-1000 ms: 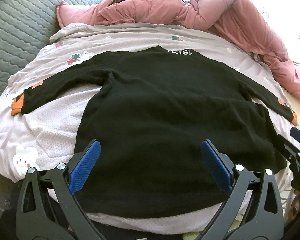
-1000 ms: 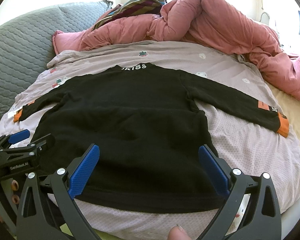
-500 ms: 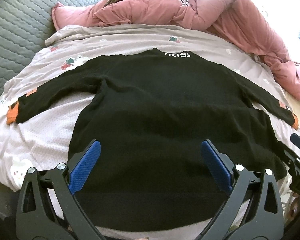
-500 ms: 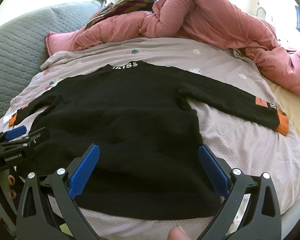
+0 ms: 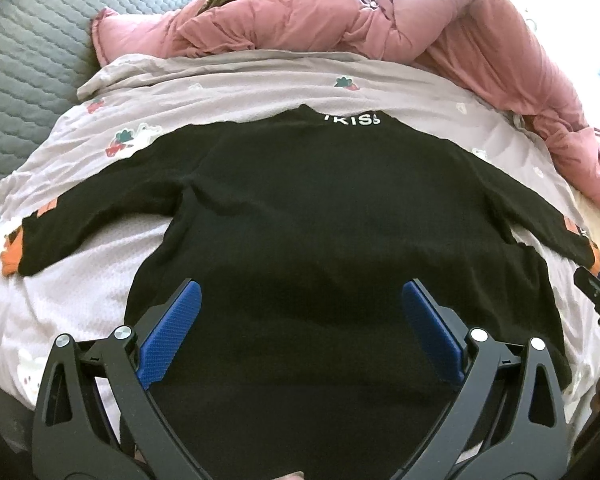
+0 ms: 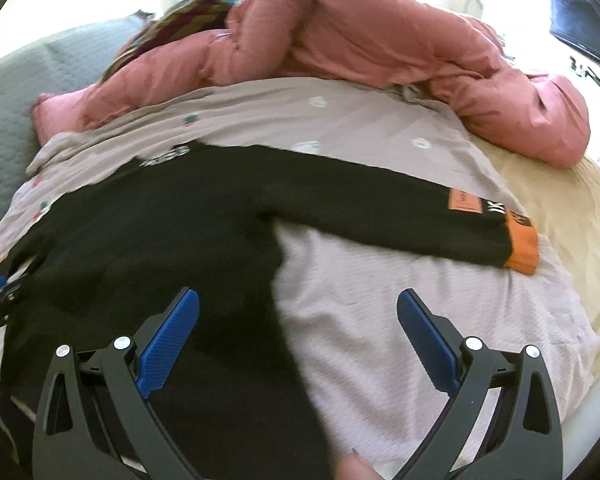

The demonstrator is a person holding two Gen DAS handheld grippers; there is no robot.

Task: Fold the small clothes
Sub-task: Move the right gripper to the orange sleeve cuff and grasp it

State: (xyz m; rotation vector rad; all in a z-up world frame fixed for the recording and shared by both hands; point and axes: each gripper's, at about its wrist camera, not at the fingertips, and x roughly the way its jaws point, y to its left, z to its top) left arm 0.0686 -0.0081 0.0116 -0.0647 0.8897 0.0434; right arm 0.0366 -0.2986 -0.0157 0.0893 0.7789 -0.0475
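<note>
A small black long-sleeved top [image 5: 320, 220] with orange cuffs lies flat on the bed, sleeves spread, white lettering at the collar. My left gripper [image 5: 300, 320] is open and empty, low over the top's lower body. My right gripper [image 6: 298, 328] is open and empty over the top's right side edge [image 6: 284, 280], one finger above black cloth, the other above the sheet. The right sleeve [image 6: 420, 216] ends in an orange cuff [image 6: 522, 244]. The left sleeve's cuff [image 5: 12, 252] shows at the far left. The right gripper's tip [image 5: 596, 288] shows in the left wrist view.
A pale patterned sheet [image 5: 80, 280] covers the bed. A bunched pink duvet [image 5: 380, 20] lies along the back and right. A grey quilted cover [image 5: 20, 40] is at the left. A cream blanket [image 6: 560, 200] lies at the right.
Both grippers have moved forward and lower over the top. The right gripper has swung right, from the body's middle to its right edge. Both stay open.
</note>
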